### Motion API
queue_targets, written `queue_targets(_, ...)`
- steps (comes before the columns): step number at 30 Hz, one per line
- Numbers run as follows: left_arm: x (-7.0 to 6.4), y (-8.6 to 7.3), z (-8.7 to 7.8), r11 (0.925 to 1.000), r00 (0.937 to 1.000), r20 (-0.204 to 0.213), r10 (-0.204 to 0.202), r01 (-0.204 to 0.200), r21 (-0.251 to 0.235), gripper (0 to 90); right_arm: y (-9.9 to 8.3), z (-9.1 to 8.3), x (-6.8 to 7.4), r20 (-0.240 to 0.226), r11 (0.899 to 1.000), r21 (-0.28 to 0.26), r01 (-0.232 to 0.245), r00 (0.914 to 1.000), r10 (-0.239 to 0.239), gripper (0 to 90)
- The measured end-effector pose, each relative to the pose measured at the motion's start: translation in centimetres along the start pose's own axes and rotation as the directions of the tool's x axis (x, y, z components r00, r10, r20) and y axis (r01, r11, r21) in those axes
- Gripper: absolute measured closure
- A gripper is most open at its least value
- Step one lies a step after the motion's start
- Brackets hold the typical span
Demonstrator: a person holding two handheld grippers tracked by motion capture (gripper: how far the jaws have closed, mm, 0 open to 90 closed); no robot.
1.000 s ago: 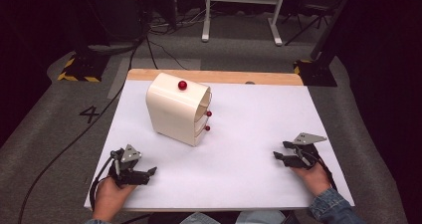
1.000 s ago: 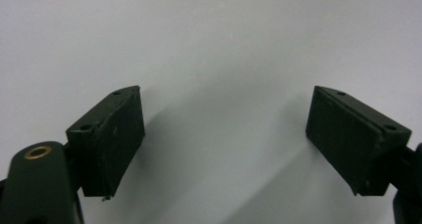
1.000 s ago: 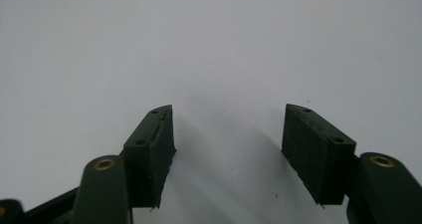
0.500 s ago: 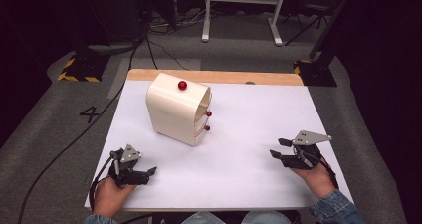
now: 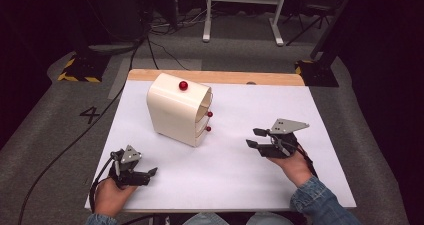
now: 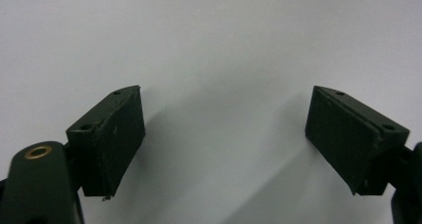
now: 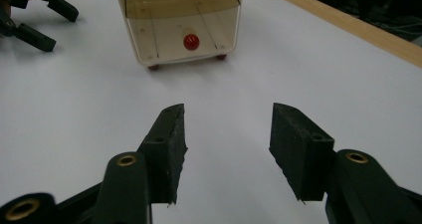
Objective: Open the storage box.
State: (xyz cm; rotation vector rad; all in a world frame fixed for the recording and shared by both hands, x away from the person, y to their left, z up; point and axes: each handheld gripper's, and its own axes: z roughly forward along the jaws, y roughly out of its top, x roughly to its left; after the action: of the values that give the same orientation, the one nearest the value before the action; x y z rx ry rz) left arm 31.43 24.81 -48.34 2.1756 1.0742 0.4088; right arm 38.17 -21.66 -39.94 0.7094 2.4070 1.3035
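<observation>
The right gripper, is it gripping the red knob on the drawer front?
No, the right gripper is open with bare table between its jaws, well short of the red knob.

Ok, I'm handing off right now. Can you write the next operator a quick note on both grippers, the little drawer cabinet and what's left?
Left gripper: open, holding nothing, low over the white table at its near left corner.
Right gripper: open, holding nothing, on the right side, jaws aimed at the cabinet's front.
Cream drawer cabinet: upright at the far left of centre, red knob on top, red drawer knobs facing right. Drawers look closed.
Done: nothing visible yet; cabinet untouched.
Left: probably bring the right gripper in to a drawer knob and pull, perhaps steadying the cabinet with the left.
</observation>
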Motion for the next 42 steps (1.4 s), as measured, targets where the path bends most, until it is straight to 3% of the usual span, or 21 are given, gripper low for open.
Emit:
queue_targets(5,0.0,0.0,0.0,1.0,1.0,-0.003,0.005,-0.005,-0.003,15.9,1.1,2.3,-0.4,-0.033,1.0,-0.029,-0.007,0.9994,0.006,50.5)
queue_targets(12,0.0,-0.1,0.0,1.0,1.0,-0.005,0.003,-0.003,-0.005,15.9,2.0,5.4,-0.7,-0.038,0.998,-0.053,0.026,0.9989,-0.028,51.1)
queue_targets(13,0.0,-0.1,0.0,1.0,1.0,-0.004,0.002,-0.002,-0.004,15.9,2.2,6.5,-0.8,-0.036,0.998,-0.048,0.027,0.9989,-0.029,51.3)
queue_targets(17,-0.1,-0.1,0.0,1.0,1.0,-0.006,0.002,-0.002,-0.007,15.9,2.2,7.9,-1.0,-0.05,0.998,-0.056,0.02,0.9985,-0.023,52.1)
queue_targets(18,-0.1,-0.1,0.0,1.0,1.0,-0.006,0.004,-0.004,-0.008,16.0,2.3,9.2,-1.1,-0.056,0.999,-0.048,0.016,0.9983,-0.018,52.5)
queue_targets(25,-0.1,-0.1,0.0,1.0,1.0,-0.007,0.006,-0.006,-0.008,16.0,1.7,12.0,-1.2,-0.112,0.999,-0.049,0.011,0.9935,-0.017,54.1)
queue_targets(26,-0.1,-0.1,0.0,1.0,1.0,-0.007,0.006,-0.006,-0.008,16.0,1.6,12.7,-1.2,-0.14,0.999,-0.054,0.007,0.9901,-0.014,55.3)
queue_targets(34,-0.1,-0.1,0.0,0.9999,0.9999,-0.008,0.009,-0.009,-0.007,16.1,1.6,13.7,-0.4,-0.183,0.998,-0.045,0.042,0.9818,-0.049,60.9)
queue_targets(37,-0.1,-0.1,0.0,0.9999,0.9999,-0.007,0.008,-0.008,-0.007,16.0,1.5,14.1,-0.4,-0.201,0.998,-0.048,0.047,0.9779,-0.056,68.4)
queue_targets(42,-0.1,-0.1,0.0,1.0,1.0,-0.005,0.004,-0.004,-0.008,16.0,1.6,14.4,0.0,-0.191,0.995,-0.053,0.08,0.9776,-0.089,73.4)
